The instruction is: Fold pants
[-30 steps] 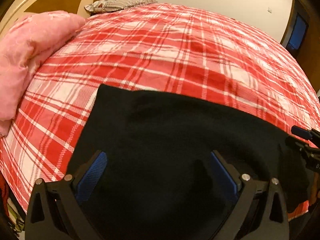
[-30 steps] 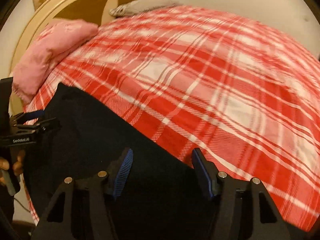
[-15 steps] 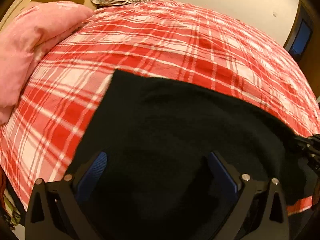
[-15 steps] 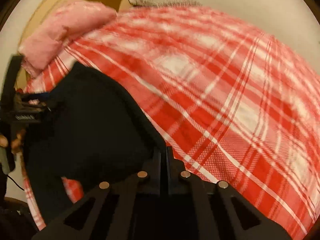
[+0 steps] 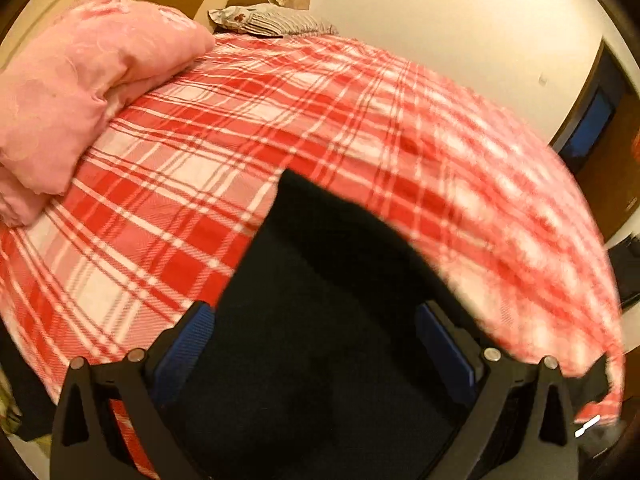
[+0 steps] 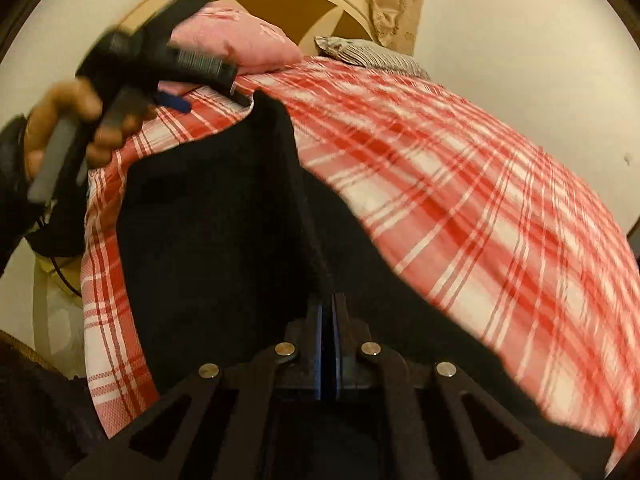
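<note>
Black pants [image 5: 320, 280] lie on a bed with a red plaid cover [image 5: 360, 112]. In the left wrist view my left gripper [image 5: 316, 332] is open, its blue-padded fingers [image 5: 192, 332] wide apart over the dark cloth and holding nothing. In the right wrist view my right gripper [image 6: 328, 308] is shut on a raised fold of the pants [image 6: 208, 208], which rises as a ridge toward the headboard. The left gripper [image 6: 208, 98] shows there at the upper left, held by a hand [image 6: 60, 120], near the pants' far corner.
A pink pillow [image 5: 80, 92] lies at the head of the bed, left side, with a grey striped pillow [image 5: 272, 22] behind it against a rounded headboard [image 6: 280, 4]. A dark doorway [image 5: 596, 116] stands at the right. The plaid cover hangs over the bed's near edge [image 6: 100, 280].
My right gripper went from open to shut on the pants' edge and has lifted it. The left gripper stayed open and moved toward the head of the bed.
</note>
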{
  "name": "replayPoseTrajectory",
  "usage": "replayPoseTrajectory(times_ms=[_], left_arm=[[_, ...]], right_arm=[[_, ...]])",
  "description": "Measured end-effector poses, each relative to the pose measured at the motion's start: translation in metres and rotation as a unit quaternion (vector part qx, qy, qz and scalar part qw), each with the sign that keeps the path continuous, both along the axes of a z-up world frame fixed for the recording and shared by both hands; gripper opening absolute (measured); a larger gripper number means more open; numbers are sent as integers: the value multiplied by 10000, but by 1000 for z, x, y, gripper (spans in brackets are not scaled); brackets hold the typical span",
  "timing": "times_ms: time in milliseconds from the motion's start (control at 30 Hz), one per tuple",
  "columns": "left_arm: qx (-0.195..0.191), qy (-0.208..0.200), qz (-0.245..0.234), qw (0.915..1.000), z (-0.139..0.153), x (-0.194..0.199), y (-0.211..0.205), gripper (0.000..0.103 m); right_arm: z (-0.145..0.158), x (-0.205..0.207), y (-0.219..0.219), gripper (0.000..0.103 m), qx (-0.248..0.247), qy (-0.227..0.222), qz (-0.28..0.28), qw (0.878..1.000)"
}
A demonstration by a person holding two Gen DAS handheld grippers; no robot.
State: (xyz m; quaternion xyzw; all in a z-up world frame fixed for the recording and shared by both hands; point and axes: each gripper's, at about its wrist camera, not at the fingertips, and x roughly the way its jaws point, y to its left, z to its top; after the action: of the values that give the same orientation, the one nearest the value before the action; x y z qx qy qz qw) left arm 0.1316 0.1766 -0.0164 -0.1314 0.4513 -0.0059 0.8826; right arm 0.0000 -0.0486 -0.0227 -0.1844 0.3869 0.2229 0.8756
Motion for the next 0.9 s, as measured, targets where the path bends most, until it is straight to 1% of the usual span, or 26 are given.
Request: replayPoseTrajectory(times_ms=[33, 133, 200, 367, 433, 500, 533, 567, 600, 633, 667, 700, 733, 767, 800, 833, 900], left_arm=[[-200, 14, -33, 9998, -1, 4, 0, 103], [-562, 182, -66, 9982, -6, 17, -4, 103], [-645, 320, -13, 9974, -8, 28, -7, 103], [-646, 636, -25, 9959, -14, 59, -17, 103], [-533, 711, 2, 9960, -18, 64, -20, 103], [-329, 799, 18, 9963, -24, 68, -22, 101], [-262, 821, 10, 9963, -27, 68, -22, 94], [-197, 868, 9, 9960, -30, 67, -22, 82], [-182, 929, -3, 9955, -34, 65, -21, 75], [-247, 960, -37, 9951, -37, 63, -19, 62], [-414, 966, -81, 9944, -41, 60, -17, 49], [-652, 928, -135, 9935, -44, 57, -13, 43], [-838, 872, -170, 9925, -45, 55, -10, 30], [-1027, 802, -193, 9913, -46, 52, -7, 23], [-1132, 735, -197, 9906, -45, 49, -5, 21], [-1152, 669, -206, 9909, -43, 47, -4, 15], [-1111, 511, -237, 9922, -33, 39, -2, 13]], right_arm=[[-5, -1, 0, 4, 42, -5, -62, 10000], [-16, -8, 2, 4, 16, -109, -229, 9997], [-20, -12, 3, 4, 7, -164, -283, 9995], [-29, -26, 13, 4, -278, -353, -149, 9989], [-32, -29, 14, 4, -344, -381, -117, 9986], [-33, -31, 14, 4, -355, -399, -97, 9985], [-33, -31, 13, 4, -311, -392, -108, 9987], [-32, -31, 11, 4, -252, -376, -137, 9989], [-31, -31, 9, 4, -196, -365, -162, 9990], [-30, -31, 7, 4, -146, -362, -189, 9991], [-28, -31, 5, 4, -100, -374, -216, 9990], [-26, -31, 5, 4, -89, -400, -231, 9989], [-23, -32, 4, 4, -97, -449, -247, 9986], [-20, -32, 3, 4, -103, -486, -254, 9984], [-16, -32, 2, 4, -118, -538, -267, 9981], [-12, -32, 2, 4, -135, -596, -283, 9977], [-1, -33, 0, 4, -156, -745, -322, 9966]])
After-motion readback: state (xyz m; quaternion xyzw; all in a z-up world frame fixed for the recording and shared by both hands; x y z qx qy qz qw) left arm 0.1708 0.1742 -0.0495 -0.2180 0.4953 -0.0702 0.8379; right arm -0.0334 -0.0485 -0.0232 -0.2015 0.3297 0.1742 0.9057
